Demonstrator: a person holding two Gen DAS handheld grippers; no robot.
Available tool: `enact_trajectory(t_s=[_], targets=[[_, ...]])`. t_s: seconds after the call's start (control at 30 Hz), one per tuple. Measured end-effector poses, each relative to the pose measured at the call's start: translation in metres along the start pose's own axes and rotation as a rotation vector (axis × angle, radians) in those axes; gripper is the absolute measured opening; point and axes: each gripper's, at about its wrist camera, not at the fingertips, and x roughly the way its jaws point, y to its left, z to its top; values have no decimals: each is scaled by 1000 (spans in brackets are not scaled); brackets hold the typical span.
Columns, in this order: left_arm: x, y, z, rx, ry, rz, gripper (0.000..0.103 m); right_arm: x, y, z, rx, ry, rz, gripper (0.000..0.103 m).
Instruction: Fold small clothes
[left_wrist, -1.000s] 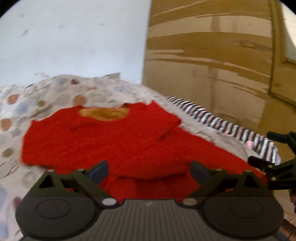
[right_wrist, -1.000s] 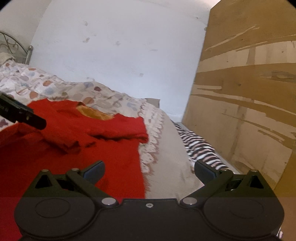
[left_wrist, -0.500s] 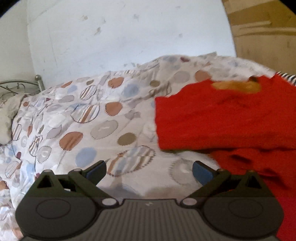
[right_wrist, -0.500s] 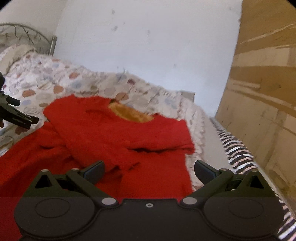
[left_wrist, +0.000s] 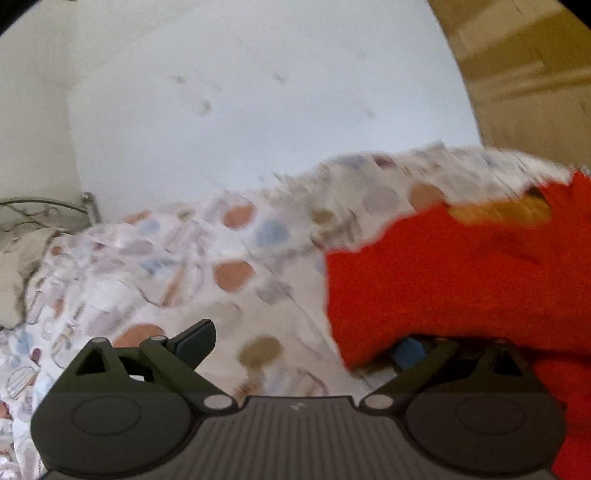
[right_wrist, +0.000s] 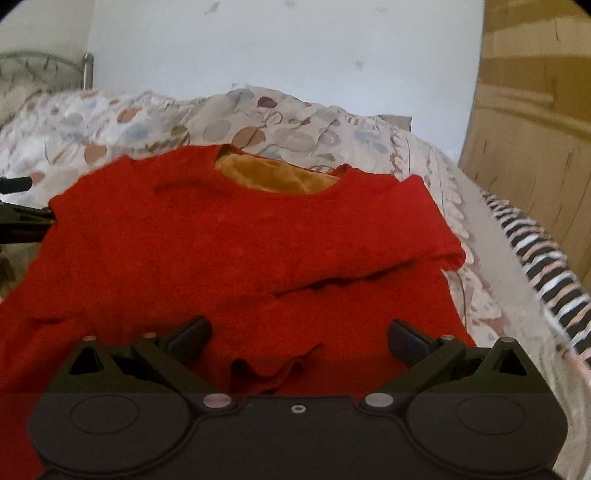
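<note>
Since half a second ago, both views are sitting closer to the red sweater (right_wrist: 240, 243); in the left wrist view its edge is now draping over the right-hand finger (left_wrist: 408, 349) of the left gripper (left_wrist: 301, 343), where before that finger was showing clear of the cloth. Left view is blurring with motion.

Left gripper: fingers are standing wide apart, nothing clamped between them; the left finger is hanging over the patterned bedspread (left_wrist: 177, 266), the right one tucked under the sweater's side edge.

Right gripper (right_wrist: 299, 336): jaws are also spread wide, gripping nothing, hovering over the lower part of the sweater, with a small rumpled fold of red cloth lying between the fingers.

Sweater is lying on the bedspread, neckline away from the camera, yellow-brown lining (right_wrist: 275, 173) showing at the collar. A sleeve is lying folded across the chest. Striped fabric (right_wrist: 535, 251) is showing to the right along the bed edge, beside a wooden panel (right_wrist: 535, 129).
</note>
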Motion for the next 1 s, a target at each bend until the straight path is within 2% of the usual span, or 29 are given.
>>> enact_trajectory(t_s=[0.1, 0.13, 0.23, 0.33, 0.43, 0.53, 0.63, 0.73, 0.8, 0.93, 1.0], targets=[[-1, 7, 6, -39, -29, 11, 100, 0, -4, -2, 24, 11, 21, 103], [2, 7, 7, -27, -12, 25, 100, 1, -3, -2, 25, 11, 22, 103], [18, 4, 6, 8, 117, 115, 97, 1, -3, -3, 29, 12, 28, 103], [25, 16, -2, -64, 193, 78, 97, 1, -5, -3, 40, 11, 39, 103], [21, 18, -4, -61, 196, 49, 97, 0, -6, -4, 42, 7, 40, 103], [14, 21, -5, -78, 235, 33, 97, 1, -4, -5, 37, 7, 34, 103], [0, 25, -8, -69, 265, 71, 102, -1, -5, -4, 43, 10, 43, 103], [-20, 30, -9, -31, 283, 109, 102, -10, -14, -3, 66, 23, 103, 103], [-41, 34, -11, -30, 285, 109, 103, -21, -20, -7, 56, 37, 107, 103], [-85, 37, -16, -72, 275, 41, 103, -55, -33, -31, -21, 22, 41, 103], [-109, 36, -21, -118, 267, -32, 103, -72, -40, -47, -54, 12, -13, 103]])
